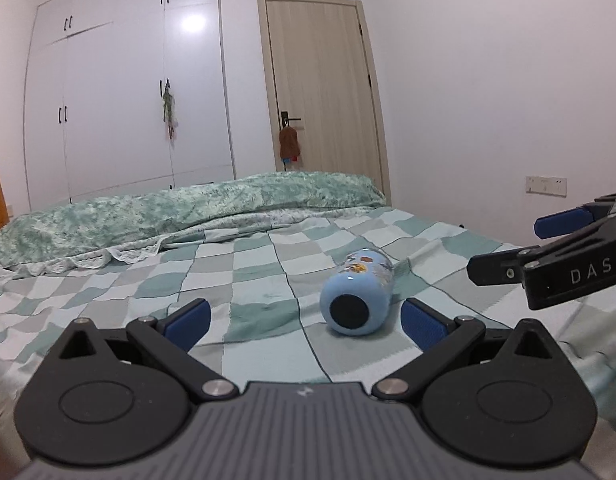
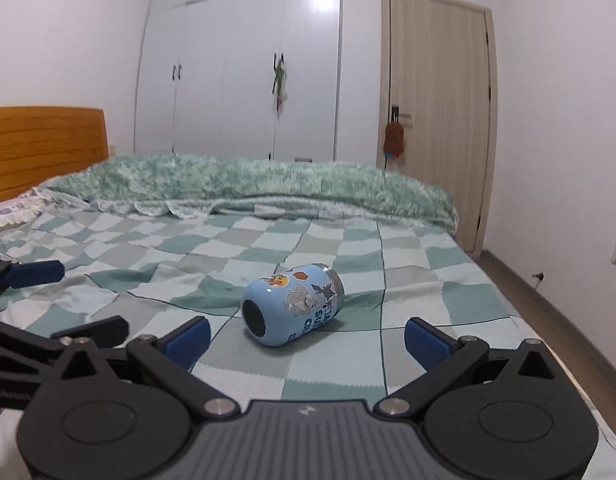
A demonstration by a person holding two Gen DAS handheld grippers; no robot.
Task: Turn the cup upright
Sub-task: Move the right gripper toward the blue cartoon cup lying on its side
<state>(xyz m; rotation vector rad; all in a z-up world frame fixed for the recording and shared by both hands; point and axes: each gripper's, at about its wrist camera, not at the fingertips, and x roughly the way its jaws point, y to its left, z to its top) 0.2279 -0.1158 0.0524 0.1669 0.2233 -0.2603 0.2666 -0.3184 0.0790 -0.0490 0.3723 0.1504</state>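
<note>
From the left wrist, the cup [image 1: 357, 298] lies on its side on the checked bedspread [image 1: 252, 280], its dark-capped base facing the camera at about one o'clock from the left gripper [image 1: 304, 318], whose jaws stand spread and empty; the cup sits just inside the right-hand blue pad [image 1: 421, 322], near it but apart. The right gripper [image 1: 503, 246] enters at three o'clock, jaws apart, well short of the cup. From the right wrist, the cup [image 2: 294, 310] lies at twelve o'clock between that gripper's spread, empty jaws, base toward the camera, metal rim pointing away at two o'clock. I judge this the approach step: nothing is gripped yet. The next move calls for one gripper to straddle the cup's body, close on it, then swing the rim upward.
</note>
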